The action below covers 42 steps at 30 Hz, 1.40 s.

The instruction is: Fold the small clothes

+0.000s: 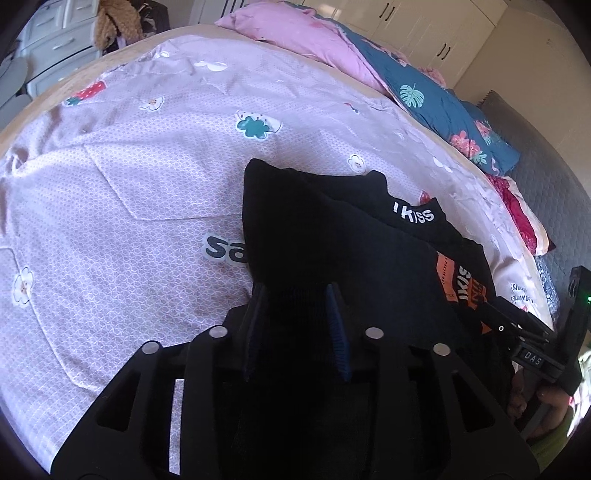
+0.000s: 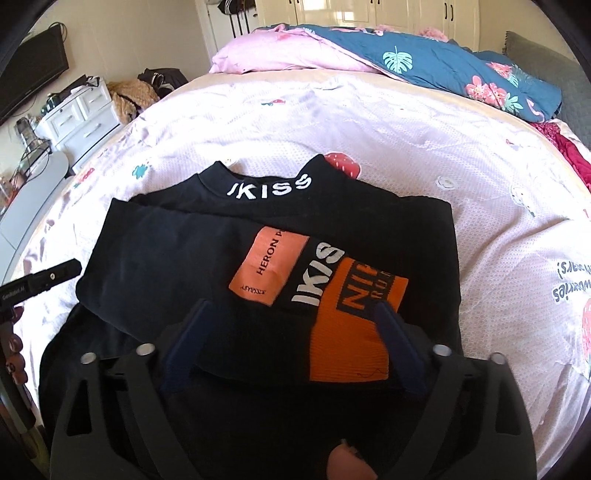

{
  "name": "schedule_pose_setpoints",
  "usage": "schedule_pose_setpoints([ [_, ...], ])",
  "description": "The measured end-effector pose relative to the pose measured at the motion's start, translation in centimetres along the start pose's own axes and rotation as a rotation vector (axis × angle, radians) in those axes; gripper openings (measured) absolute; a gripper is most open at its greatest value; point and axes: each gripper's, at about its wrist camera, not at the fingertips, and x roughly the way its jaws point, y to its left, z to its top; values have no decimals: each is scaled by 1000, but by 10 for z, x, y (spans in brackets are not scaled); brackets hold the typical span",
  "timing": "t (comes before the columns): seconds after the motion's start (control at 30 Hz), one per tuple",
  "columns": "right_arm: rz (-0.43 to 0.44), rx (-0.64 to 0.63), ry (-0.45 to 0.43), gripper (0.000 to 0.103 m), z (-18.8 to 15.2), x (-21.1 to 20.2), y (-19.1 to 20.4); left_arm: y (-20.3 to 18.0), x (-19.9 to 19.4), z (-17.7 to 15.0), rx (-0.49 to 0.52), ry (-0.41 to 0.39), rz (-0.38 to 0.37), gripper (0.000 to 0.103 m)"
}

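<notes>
We are looking from two wrist cameras, each sitting low behind its own fingers and facing across the bed (image 2: 424,155) toward the far wardrobes (image 2: 369,14). Both are riding very near the black top (image 2: 166,240), which is filling the near centre of each view. The left view is facing its left edge, the right view its front. The two are sharing the top, the sheet and the far blue quilt (image 1: 436,99). Each is catching the other gripper at its frame edge.
</notes>
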Motion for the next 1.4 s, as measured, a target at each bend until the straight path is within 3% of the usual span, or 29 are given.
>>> schedule_pose_setpoints([
  [0.03, 6, 4, -5, 93, 0, -1, -1, -1, -1, 0, 3, -2, 3, 48],
  [0.17, 11, 12, -35, 98, 4, -8, -1, -5, -7, 0, 12, -33, 10, 67],
  [0.2, 8, 12, -44, 98, 5, -10, -1, -5, -10, 0, 8, -44, 9, 79],
  [0.33, -9, 9, -72, 98, 7, -16, -1, -10, -19, 1, 14, -87, 11, 94],
  [0.67, -11, 19, -154, 98, 12, -35, -3, -15, -30, 0, 34, -127, 50, 94],
  [0.93, -1, 38, -229, 98, 15, -59, -5, -20, -57, -1, 39, -210, 53, 94],
  [1.4, -6, 17, -289, 98, 2, -91, -5, -24, -80, -7, 62, -239, 67, 94],
])
